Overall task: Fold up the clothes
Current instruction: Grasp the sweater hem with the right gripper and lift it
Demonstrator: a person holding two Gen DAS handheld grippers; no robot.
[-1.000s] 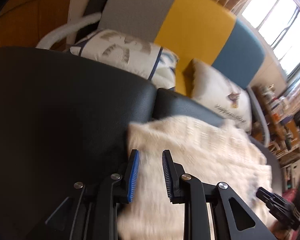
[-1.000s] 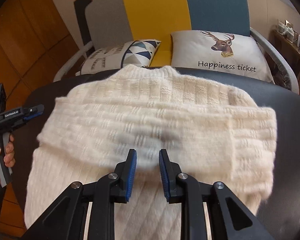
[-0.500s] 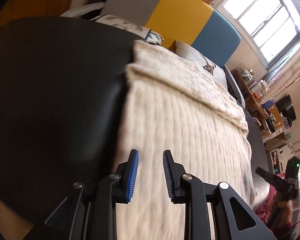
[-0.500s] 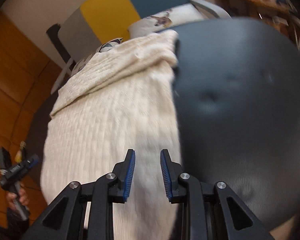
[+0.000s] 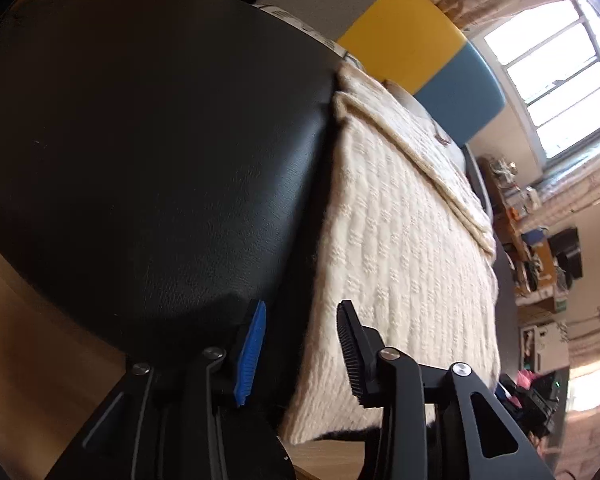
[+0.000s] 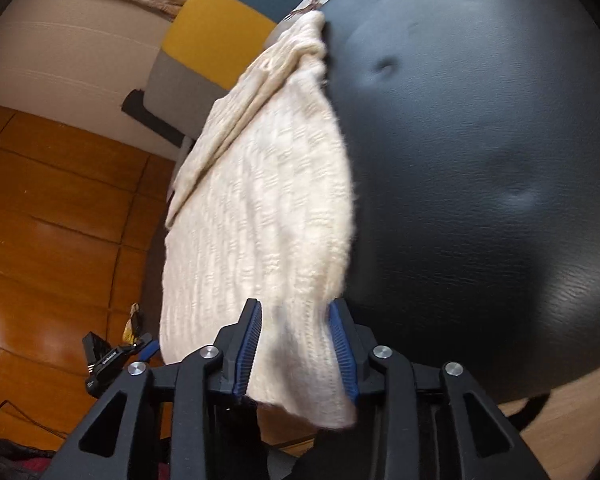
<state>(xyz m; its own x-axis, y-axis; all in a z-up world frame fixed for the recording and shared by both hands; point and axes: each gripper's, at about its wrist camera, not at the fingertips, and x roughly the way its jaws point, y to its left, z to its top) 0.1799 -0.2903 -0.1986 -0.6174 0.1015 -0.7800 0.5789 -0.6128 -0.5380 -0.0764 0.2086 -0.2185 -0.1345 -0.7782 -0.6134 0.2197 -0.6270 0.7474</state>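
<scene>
- Left tongs (image 5: 300,344): apart, astride the sweater's near left corner at bottom centre of frame, nothing pinched yet. Were narrower half a second ago, over mid-fabric.
- Right tongs (image 6: 296,348): apart, hem corner of the sweater (image 6: 260,216) sitting between the pads, not squeezed. Also wider than half a second ago.
- Both moved from sweater middle down to the bottom hem corners and opened; reads as lining up a two-corner grab for the hem-to-collar fold.
- Left tongs also visible at lower left of the right view, low beside the hem.
- Sweater (image 5: 400,240): cream knit, flat on black padded ottoman (image 5: 140,140), sleeves already folded across the top near the collar, hem hanging slightly over the near edge.
- Striped sofa (image 5: 404,36) behind, upper part of frame; wood floor (image 6: 52,208) on the left.
</scene>
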